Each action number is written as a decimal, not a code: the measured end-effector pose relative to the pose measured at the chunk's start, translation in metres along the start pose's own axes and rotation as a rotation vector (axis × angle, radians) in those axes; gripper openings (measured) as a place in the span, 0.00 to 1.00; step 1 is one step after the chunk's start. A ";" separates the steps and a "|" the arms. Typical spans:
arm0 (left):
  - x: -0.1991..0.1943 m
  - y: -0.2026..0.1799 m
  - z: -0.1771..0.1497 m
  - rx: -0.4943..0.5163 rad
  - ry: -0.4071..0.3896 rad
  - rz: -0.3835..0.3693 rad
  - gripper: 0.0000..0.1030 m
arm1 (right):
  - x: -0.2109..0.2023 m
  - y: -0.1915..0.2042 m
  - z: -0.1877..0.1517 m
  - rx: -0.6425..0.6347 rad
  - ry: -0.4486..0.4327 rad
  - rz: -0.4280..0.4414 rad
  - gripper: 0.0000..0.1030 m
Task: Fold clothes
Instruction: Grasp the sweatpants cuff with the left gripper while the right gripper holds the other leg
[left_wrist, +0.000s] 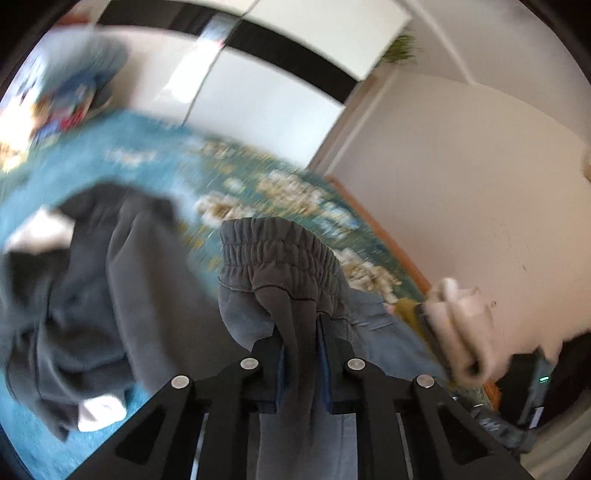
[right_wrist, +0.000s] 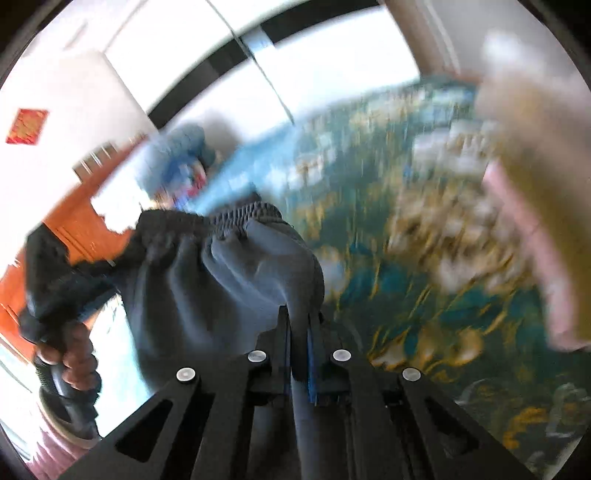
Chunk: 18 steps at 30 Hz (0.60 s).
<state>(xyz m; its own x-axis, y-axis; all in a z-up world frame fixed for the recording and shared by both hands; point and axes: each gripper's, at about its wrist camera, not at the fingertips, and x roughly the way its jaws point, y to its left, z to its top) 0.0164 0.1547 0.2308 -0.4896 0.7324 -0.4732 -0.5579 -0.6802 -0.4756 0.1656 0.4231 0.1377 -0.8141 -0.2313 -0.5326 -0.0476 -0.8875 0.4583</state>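
1. We hold grey sweatpants (left_wrist: 280, 258) aloft over a teal patterned bedspread (left_wrist: 295, 184).
2. Our left claw (left_wrist: 300, 332) pinches fabric below the elastic waistband (left_wrist: 273, 240).
3. Our right claw (right_wrist: 298, 321) is clamped on the same garment.
4. The cloth looks soft, thick and floppy; the firmer waistband seems the surest hold.
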 end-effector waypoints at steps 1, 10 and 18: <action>-0.003 -0.011 0.005 0.020 -0.010 -0.006 0.13 | -0.021 0.003 0.007 -0.011 -0.044 -0.010 0.06; -0.032 -0.175 0.062 0.164 -0.175 -0.255 0.10 | -0.205 0.032 0.060 -0.128 -0.399 -0.137 0.06; -0.071 -0.072 0.027 0.064 -0.159 -0.058 0.09 | -0.189 0.103 0.019 -0.248 -0.328 -0.019 0.06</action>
<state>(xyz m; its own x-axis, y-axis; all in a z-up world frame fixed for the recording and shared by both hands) 0.0735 0.1526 0.3193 -0.5529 0.7692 -0.3205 -0.6271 -0.6374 -0.4479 0.3040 0.3828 0.2990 -0.9576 -0.1100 -0.2664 0.0434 -0.9688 0.2439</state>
